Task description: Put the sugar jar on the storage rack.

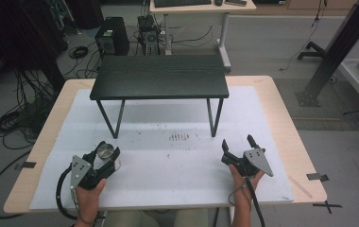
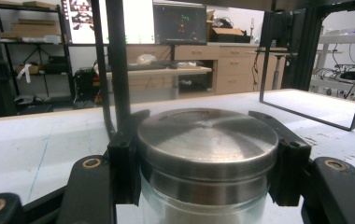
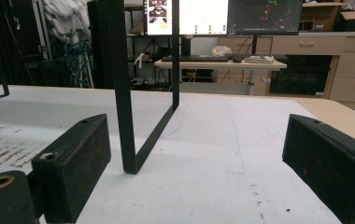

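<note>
- Left gripper [image 1: 107,158], near-left on the white mat [image 1: 168,184]: jaws clamped on a jar [image 1: 106,152], one pad each side of it, just below the lid.
- Jar [image 2: 207,158] = glass body w/ round brushed-metal lid [image 2: 207,135]. Stands upright, long axis vertical, lid facing up; sits on the mat at the left, in front of the small table's left legs.
- Left gripper view: jar's lower part cut off by the frame bottom; pale contents seen thru the glass, can't tell what. Base hidden, so contact w/ the mat can't be confirmed there.
- Right gripper [image 1: 238,145], near-right on the mat, well apart from the jar: jaws spread wide, nothing between them. Right gripper view shows bare mat between the two black pads [image 3: 75,163].
- Both hands come in from the bottom edge; left hand [image 1: 89,196] & right hand [image 1: 243,182] partly cut off.
- Mid: faint dark marks [image 1: 179,137] on the mat, too small to read.
- Farther: small black table [image 1: 159,75] standing on the mat, thin black legs [image 3: 124,93]; top's long axis runs left-right.
- Beyond: floor cables, PC tower [image 1: 112,35], desk [image 1: 201,7] cut off at the top edge.
</note>
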